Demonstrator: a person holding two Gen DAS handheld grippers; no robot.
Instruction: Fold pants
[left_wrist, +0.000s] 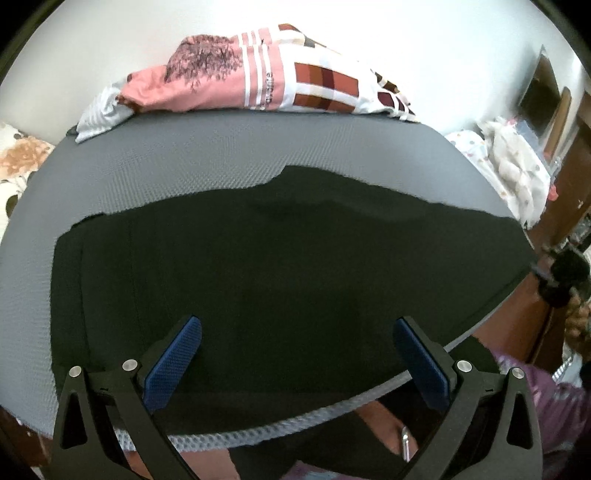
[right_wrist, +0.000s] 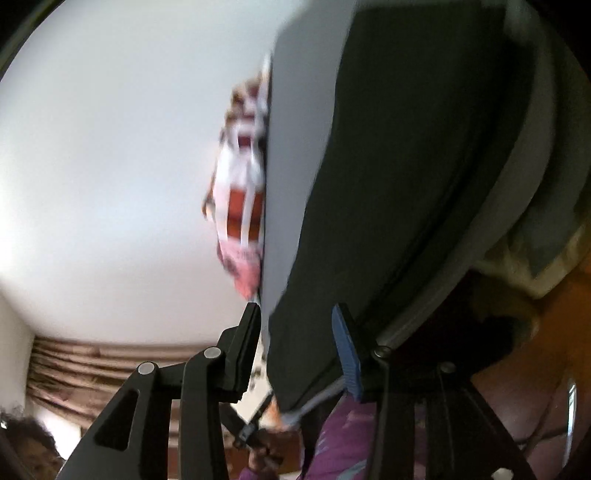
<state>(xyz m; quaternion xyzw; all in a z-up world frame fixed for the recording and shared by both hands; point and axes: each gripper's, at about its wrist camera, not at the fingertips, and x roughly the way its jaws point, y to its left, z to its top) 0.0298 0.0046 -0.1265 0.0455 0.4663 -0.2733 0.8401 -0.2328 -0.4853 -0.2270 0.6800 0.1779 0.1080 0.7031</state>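
Left claw (left_wrist: 295, 354) hovers with fingers wide apart above the near edge of the dark pants (left_wrist: 288, 266). The pants lie flat on the grey tabletop (left_wrist: 221, 155). Right claw (right_wrist: 295, 332), also apart, tilts sideways at the pants' end. Beyond the pants, patterned bedding (left_wrist: 258, 77). A pinch of one layer only could drag the pants crooked.

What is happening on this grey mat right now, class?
A person holding a gripper in each hand is working on dark pants spread flat on a grey mat. The left gripper hovers over the near edge of the pants, jaws wide open and holding nothing. The right gripper is tilted sideways at one end of the pants, jaws open around the fabric edge, not yet closed. A patterned cloth lies at the far edge.
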